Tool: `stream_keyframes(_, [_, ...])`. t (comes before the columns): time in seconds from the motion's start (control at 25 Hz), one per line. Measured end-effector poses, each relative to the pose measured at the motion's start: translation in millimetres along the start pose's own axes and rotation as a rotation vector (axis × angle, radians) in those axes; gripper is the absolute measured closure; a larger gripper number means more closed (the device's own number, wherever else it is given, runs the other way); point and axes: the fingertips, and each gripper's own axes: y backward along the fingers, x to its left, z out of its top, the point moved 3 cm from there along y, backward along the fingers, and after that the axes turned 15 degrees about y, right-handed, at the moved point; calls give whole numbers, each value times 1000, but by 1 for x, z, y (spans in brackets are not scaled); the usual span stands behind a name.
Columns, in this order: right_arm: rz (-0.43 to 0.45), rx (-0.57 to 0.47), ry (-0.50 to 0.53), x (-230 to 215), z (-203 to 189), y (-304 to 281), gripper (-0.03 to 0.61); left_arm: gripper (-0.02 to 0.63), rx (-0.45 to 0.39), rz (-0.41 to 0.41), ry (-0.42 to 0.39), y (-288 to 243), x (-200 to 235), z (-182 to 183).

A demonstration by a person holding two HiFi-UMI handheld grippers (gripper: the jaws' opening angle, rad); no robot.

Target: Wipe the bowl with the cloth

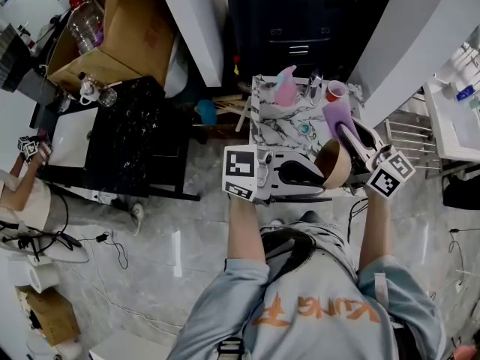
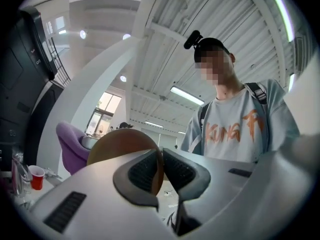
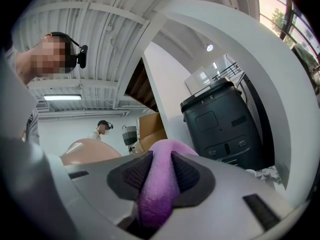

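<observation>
1. Nearest the person's torso, the left gripper (image 1: 319,175) reaches in toward the bowl (image 1: 335,165) from that bowl's left. In the left gripper view its jaws are nearly together, pinching the thin rim of the bowl (image 2: 120,144) between the pads. The bowl is held up in the air on edge, not resting on anything.

2. On the bowl's right, the right gripper (image 1: 346,135) comes in at a slant, with its marker cube lower and its tips up by the bowl's far rim. The right gripper view shows its jaws narrowly parted and clamped on a fold of the purple cloth (image 3: 160,184), which bulges out past the pads.

3. The free end of the cloth (image 1: 337,115) stands just beyond the bowl, up and slightly right of it. It is close to the rim, but whether they touch cannot be told. From the right gripper view the bowl (image 3: 90,151) lies to the left of the cloth. The wiping stroke would therefore seem to run leftward and back toward the person. The right gripper is the one placed to make it, while the left steadies the bowl.

4. Below and past the bowl is the marble table (image 1: 266,118), with a pink bottle (image 1: 285,88) and a red cup (image 1: 336,91) at its far edge.
</observation>
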Motion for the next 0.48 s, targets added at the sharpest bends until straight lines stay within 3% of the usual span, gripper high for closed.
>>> stream_keyframes(0.2, [-14,54,26,-2,-10,0,453,578,-135,68,-45,10,8,19])
stream_keyframes(0.36, [35,110,69,14,-21,-8,453,581,-299,133,-68,24,17,41])
stream_keyframes(0.48, [82,142,106,27,-26,-14,453,584,-374,216,-66,36,26,47])
